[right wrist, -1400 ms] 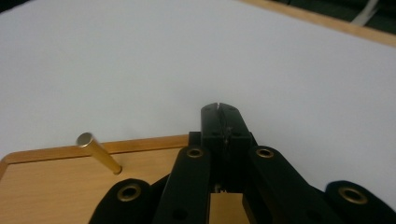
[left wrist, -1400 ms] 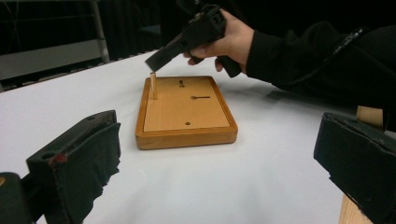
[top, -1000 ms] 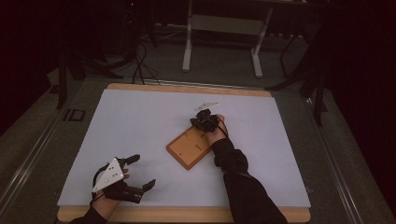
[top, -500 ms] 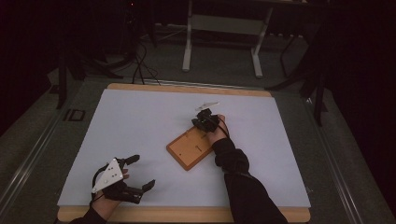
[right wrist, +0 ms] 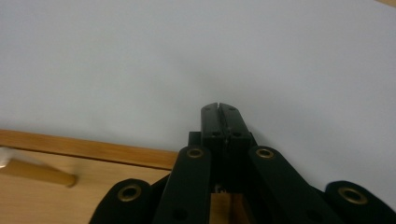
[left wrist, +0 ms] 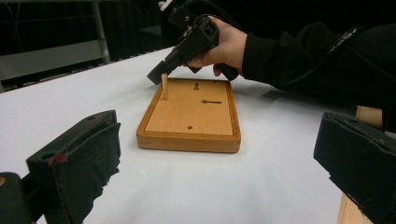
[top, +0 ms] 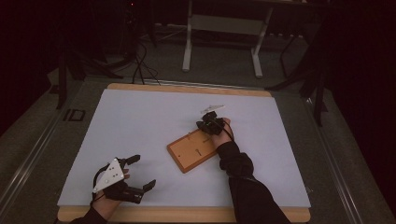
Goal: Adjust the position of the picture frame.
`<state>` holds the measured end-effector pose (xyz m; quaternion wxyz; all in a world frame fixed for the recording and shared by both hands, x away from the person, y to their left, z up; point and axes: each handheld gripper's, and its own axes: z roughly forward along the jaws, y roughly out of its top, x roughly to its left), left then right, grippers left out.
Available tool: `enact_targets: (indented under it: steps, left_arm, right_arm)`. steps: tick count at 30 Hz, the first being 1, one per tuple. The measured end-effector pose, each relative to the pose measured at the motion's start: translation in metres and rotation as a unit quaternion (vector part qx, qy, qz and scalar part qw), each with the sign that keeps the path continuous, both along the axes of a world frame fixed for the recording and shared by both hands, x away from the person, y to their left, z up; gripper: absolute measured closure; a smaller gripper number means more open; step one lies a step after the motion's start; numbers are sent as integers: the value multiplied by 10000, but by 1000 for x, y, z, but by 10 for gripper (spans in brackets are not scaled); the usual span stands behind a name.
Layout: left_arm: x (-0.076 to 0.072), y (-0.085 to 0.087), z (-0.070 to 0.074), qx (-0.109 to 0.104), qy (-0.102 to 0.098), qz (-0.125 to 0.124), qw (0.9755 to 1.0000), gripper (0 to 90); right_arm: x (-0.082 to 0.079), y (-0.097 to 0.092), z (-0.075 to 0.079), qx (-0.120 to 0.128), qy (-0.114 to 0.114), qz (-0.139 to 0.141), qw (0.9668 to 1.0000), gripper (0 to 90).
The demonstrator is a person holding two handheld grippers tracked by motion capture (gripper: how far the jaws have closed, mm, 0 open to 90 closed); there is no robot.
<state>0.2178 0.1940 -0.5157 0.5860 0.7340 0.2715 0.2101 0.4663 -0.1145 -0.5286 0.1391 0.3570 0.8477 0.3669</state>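
White surface (top: 140,121) carries my spread, empty left tool (top: 135,173), the wooden board (top: 194,151) mid-surface, and its thin upright peg (left wrist: 164,86), which looks light, stiff and snappable, best pinched low, with my right tool (left wrist: 159,74) pressed together touching it.

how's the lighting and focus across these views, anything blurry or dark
High view: dim, room beyond the table nearly black. Left gripper view: wooden board and peg sharp, near jaws soft. Right gripper view: jaws crisp, the peg at the left edge blurred.
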Motion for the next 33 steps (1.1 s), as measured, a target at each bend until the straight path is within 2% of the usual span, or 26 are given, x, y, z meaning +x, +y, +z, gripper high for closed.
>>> enact_targets:
  steps: [5, 13, 16, 20, 24, 33]
  left_arm:
    - [0, 1, 0, -20, 15, 23, 10000, 9]
    - [0, 0, 0, 5, 23, 11, 10000, 9]
    - [1, 0, -1, 18, 21, 4, 10000, 9]
    - [1, 0, -1, 17, 35, 3, 10000, 9]
    - [1, -1, -1, 14, 30, 2, 10000, 9]
    - [2, -3, -2, 38, 53, -14, 10000, 9]
  right_arm:
    - [4, -3, -1, 74, 96, -115, 9999, 900]
    - [-2, -9, -1, 116, 120, -61, 9998, 900]
    - [-9, -15, -1, 146, 116, -83, 9998, 900]
    - [-19, -25, -4, 337, 139, -132, 9992, 900]
    - [-28, -32, -3, 337, 204, -109, 9992, 900]
    - [-48, -39, -4, 344, 134, -181, 9992, 900]
